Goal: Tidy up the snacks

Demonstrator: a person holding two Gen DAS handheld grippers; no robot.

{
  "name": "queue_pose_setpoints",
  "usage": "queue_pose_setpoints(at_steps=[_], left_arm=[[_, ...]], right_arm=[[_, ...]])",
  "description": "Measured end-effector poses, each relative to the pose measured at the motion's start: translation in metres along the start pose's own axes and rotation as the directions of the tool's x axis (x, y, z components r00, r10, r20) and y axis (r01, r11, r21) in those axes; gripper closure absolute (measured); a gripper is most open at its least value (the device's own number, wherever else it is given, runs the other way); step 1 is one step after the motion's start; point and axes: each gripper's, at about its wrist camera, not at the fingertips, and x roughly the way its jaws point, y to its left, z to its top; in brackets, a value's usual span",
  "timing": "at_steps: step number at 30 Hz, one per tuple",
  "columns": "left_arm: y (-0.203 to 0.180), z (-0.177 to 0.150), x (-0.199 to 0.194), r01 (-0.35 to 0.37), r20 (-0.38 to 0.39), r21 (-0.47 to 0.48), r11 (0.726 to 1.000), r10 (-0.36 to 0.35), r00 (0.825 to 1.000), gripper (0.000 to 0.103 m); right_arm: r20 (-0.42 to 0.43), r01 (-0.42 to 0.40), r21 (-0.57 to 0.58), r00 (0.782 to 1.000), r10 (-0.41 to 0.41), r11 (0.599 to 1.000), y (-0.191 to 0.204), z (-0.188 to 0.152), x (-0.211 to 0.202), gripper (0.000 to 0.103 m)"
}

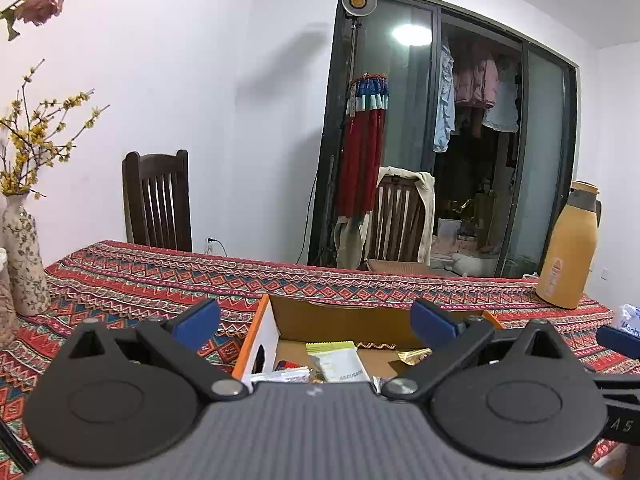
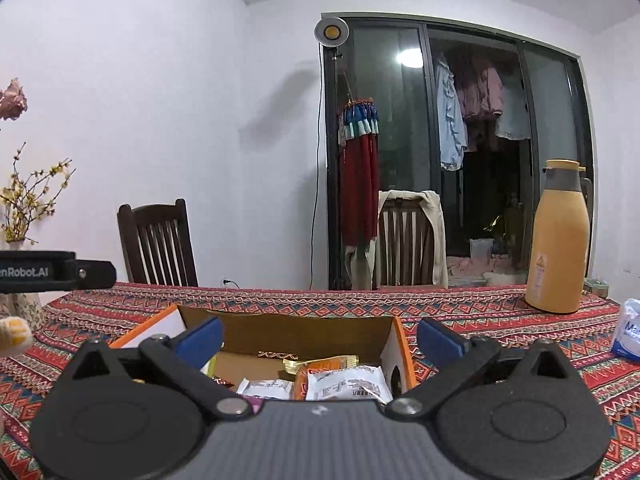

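An open cardboard box (image 1: 340,314) with orange and white sides stands on the patterned tablecloth, and it shows in the right wrist view too (image 2: 304,326). Inside lie several snack packets: a pale green and white one (image 1: 340,362), a gold wrapper (image 1: 412,356), white packets (image 2: 346,388) and an orange one (image 2: 320,364). My left gripper (image 1: 316,322) hovers above the box, open, with nothing between its blue pads. My right gripper (image 2: 320,340) is also open and empty over the box. The left gripper's body (image 2: 56,270) shows at the left edge of the right wrist view.
An orange thermos jug (image 1: 566,244) stands at the table's back right. A white tissue pack (image 2: 628,330) lies at the right edge. Flowered vases (image 1: 24,256) with yellow branches stand on the left. Two dark wooden chairs (image 1: 158,200) stand behind the table.
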Motion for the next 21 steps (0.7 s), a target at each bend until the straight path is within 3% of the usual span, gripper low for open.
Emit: queue_pose_setpoints(at_steps=[11,21], left_arm=[[0.016,-0.023,-0.034,-0.007,-0.035,0.022,1.0,0.008,0.999,0.0],[0.028,-0.056,-0.053,-0.005,-0.104,0.048,0.999,0.01,0.995,0.0]], right_arm=[[-0.024,0.002,-0.006,1.0,-0.003,1.0,0.003,-0.012,-0.046,0.0],[-0.121,0.005,0.007,0.993,-0.004,1.0,-0.003,-0.046,-0.072,0.0]])
